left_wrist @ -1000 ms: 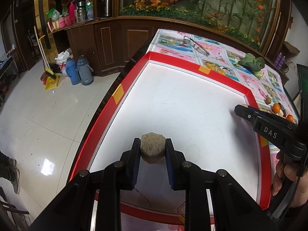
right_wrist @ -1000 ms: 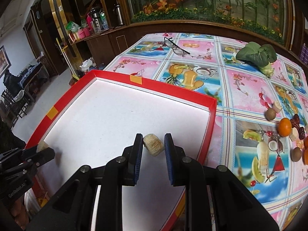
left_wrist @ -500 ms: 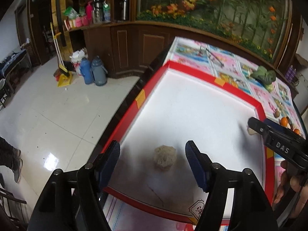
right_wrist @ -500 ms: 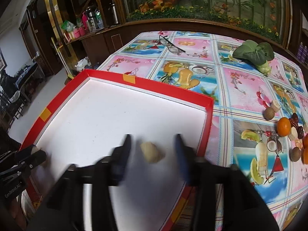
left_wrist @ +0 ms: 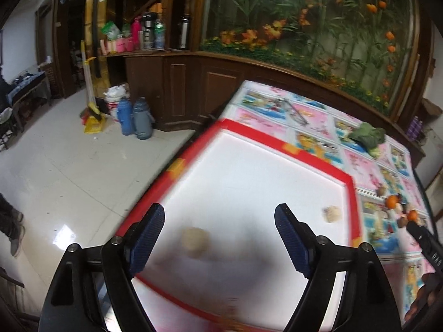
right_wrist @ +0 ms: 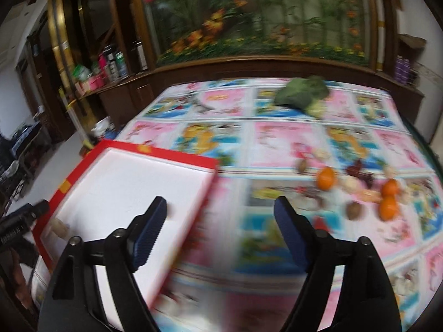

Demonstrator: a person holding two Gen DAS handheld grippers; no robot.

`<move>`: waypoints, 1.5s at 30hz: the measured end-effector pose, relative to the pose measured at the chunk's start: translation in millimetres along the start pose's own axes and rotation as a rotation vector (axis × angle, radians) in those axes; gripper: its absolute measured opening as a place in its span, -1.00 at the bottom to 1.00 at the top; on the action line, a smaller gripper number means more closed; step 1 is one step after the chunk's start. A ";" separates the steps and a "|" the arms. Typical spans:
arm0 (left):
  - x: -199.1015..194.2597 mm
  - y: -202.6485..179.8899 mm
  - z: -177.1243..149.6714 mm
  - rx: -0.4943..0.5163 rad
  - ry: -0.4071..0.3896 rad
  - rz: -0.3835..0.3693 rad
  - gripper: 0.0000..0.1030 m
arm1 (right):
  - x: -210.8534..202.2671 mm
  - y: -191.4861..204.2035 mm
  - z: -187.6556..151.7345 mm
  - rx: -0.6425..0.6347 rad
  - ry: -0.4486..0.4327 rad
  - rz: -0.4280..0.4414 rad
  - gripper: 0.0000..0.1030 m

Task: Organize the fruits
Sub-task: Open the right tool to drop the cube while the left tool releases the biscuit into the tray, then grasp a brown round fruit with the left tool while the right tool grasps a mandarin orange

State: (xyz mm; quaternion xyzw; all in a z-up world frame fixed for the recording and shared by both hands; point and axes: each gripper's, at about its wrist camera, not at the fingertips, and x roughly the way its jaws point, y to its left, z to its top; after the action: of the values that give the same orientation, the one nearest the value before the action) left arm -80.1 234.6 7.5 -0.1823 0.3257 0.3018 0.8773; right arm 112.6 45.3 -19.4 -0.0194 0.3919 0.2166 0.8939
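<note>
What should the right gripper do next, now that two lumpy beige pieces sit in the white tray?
Probably reach toward the loose fruit, maybe the nearest round orange fruit. The right gripper has just been opening, with nothing between its jaws, and it already faces the pile on the colourful patterned tablecloth. Both beige pieces lie inside the red-rimmed white tray.

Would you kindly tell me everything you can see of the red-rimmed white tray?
The red-rimmed white tray is a shallow rectangle, white inside, with yellow tape patches on its rim. It lies flat on the picture-patterned tablecloth near the table's edge. Two blurred beige lumps rest inside, one near the open left gripper, another near the far-right corner.
</note>
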 end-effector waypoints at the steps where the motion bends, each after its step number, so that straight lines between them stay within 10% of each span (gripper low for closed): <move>1: 0.6 -9.8 -0.9 0.012 0.003 -0.016 0.59 | -4.7 -11.4 -3.0 0.019 -0.001 -0.016 0.71; 17: 2.5 -194.5 -37.7 0.358 0.077 -0.256 0.59 | -19.0 -171.7 -38.3 0.273 0.035 -0.204 0.74; 26: 27.8 -244.8 -45.5 0.395 0.115 -0.278 0.59 | 26.8 -183.2 -12.3 0.230 0.078 -0.196 0.26; 29: 38.7 -269.9 -49.7 0.407 0.128 -0.307 0.59 | 36.0 -182.1 -8.0 0.208 0.097 -0.132 -0.30; 36: 64.2 -331.6 -66.6 0.477 0.159 -0.340 0.57 | 6.1 -215.7 -14.0 0.282 0.012 -0.170 -0.30; 41: 79.6 -344.7 -65.4 0.485 0.144 -0.286 -0.50 | -4.8 -237.8 -16.6 0.352 -0.028 -0.148 -0.30; 45: 76.6 -340.7 -66.6 0.497 0.147 -0.303 -0.51 | -1.1 -237.5 -16.1 0.346 -0.018 -0.132 -0.30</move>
State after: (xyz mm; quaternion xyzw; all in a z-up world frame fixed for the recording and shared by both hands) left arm 156.4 -24.3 -50.7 -0.0299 0.4215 0.0646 0.9040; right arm 196.4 -173.4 -61.8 0.1109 0.4131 0.0870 0.8997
